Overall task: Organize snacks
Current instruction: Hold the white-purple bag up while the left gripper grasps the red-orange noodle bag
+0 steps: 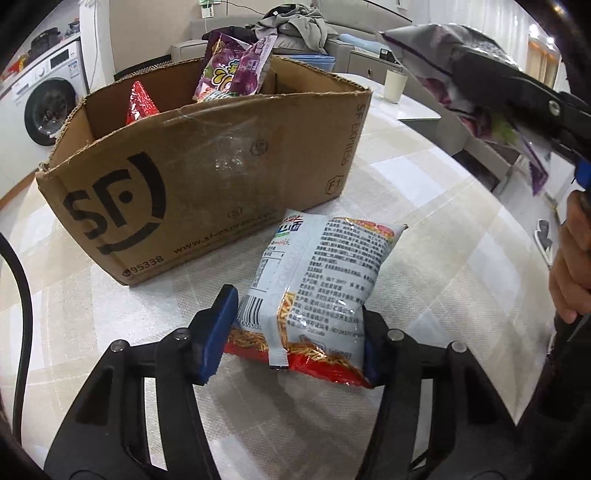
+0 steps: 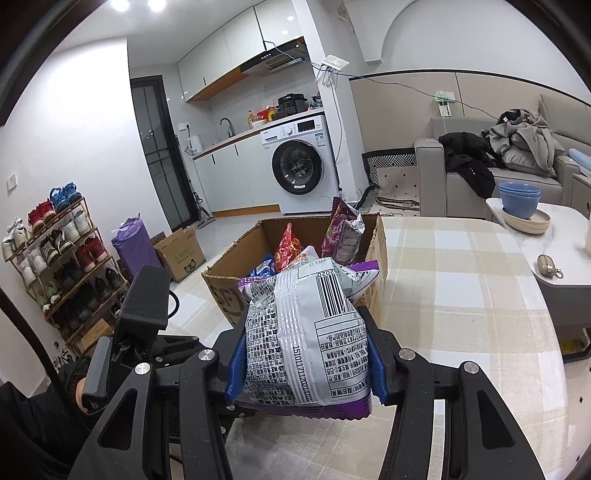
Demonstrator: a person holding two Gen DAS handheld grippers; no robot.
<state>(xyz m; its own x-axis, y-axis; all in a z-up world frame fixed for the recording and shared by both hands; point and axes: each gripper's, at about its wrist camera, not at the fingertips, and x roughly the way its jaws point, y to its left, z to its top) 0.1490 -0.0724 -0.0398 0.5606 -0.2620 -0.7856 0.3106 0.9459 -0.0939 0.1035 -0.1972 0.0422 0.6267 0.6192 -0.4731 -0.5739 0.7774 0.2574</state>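
We've got the right gripper (image 2: pixel 306 362) clamped on a purple-silver snack bag (image 2: pixel 306 325), held high to clear the cardboard box (image 1: pixel 207 177) wall. Left gripper (image 1: pixel 291 339) pinches the noodle packet (image 1: pixel 317 280) by its bottom end, still resting on the table (image 1: pixel 424 295) beside the box.

Beyond the fingers stands a white washing machine (image 2: pixel 300 162) under a kitchen counter (image 2: pixel 236 138) with white cabinets (image 2: pixel 236 48) above. Left of them, a shoe rack (image 2: pixel 59 254) lines the white wall. To the right, a grey sofa (image 2: pixel 480 173) holds heaped clothes (image 2: pixel 521 140). Ceiling lights (image 2: pixel 136 4) glare overhead.
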